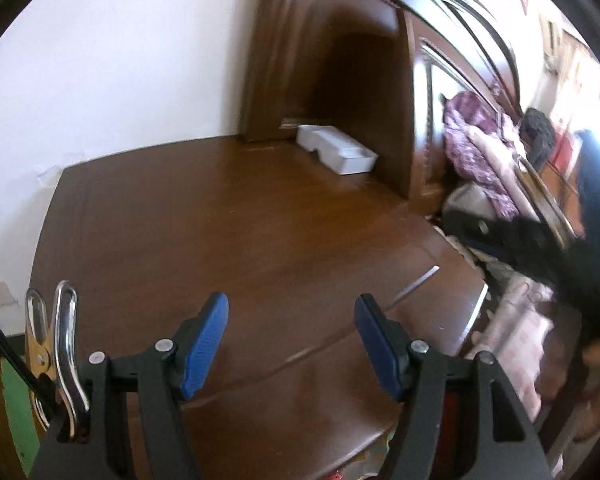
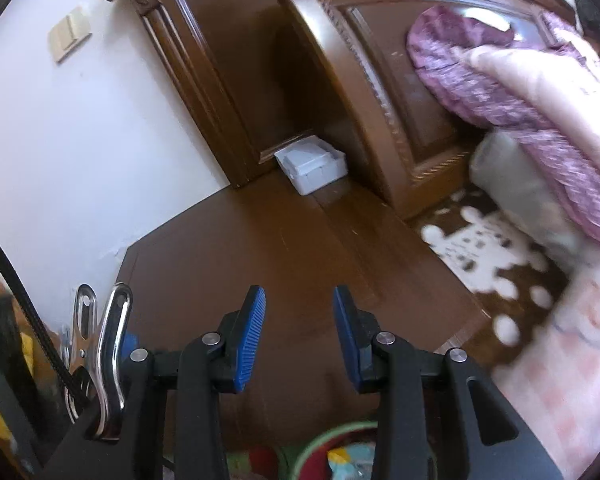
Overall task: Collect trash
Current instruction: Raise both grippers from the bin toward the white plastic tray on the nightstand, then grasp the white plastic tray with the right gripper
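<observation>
Black gripper arms, silver rivets, ribbed blue fingers (image 1: 204, 344), chrome clip (image 2: 114, 356), black cable (image 2: 32, 312)

No legible text, label, brand, number or sign appears in either wrist view; both views are too blurred for any fine print to be resolved.

A white foam tray (image 1: 337, 152) (image 2: 312, 164) lies open side up on the brown wooden tabletop, at its far end in the corner beside the carved wooden headboard. It is moulded into compartments and looks empty. It is intact and sits slightly askew to the table's edge.
</observation>
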Demonstrator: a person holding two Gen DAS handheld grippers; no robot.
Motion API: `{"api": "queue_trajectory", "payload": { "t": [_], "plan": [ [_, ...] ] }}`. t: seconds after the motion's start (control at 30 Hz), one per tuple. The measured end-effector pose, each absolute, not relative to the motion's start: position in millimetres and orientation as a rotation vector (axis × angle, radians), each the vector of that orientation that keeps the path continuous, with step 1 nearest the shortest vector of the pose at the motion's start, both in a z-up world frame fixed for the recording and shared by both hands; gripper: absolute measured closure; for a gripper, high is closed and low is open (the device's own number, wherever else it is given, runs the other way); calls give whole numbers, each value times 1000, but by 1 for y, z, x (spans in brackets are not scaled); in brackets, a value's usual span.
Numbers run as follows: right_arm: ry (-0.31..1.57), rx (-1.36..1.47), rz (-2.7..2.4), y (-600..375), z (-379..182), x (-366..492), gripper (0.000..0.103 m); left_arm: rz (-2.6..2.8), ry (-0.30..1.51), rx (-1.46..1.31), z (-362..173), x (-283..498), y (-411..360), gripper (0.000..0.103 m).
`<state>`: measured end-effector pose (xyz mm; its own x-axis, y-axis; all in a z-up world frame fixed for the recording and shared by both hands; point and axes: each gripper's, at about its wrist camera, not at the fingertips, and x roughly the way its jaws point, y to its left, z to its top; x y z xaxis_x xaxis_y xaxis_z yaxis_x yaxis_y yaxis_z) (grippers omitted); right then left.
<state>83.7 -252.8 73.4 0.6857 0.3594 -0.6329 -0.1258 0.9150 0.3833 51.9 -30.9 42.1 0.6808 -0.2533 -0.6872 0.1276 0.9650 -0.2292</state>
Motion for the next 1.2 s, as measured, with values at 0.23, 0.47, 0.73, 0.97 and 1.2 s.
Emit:
{"api": "queue_trajectory", "payload": {
  "t": [0.23, 0.47, 0.73, 0.97, 1.2],
  "plan": [
    [818, 453, 188, -241, 66, 172, 64, -184, 789, -205, 34, 61, -13, 34],
    [802, 552, 18, -238, 55, 233, 65, -142, 808, -231, 28, 67, 1, 34],
    [835, 556, -77, -234, 41, 266, 77, -151, 814, -263, 36, 79, 11, 34],
    [904, 431, -14, -234, 45, 264, 101, -168, 866, -247, 43, 98, 20, 34],
    [924, 240, 95, -234, 54, 244, 102, -176, 854, -238, 63, 122, 24, 34]
  ]
}}
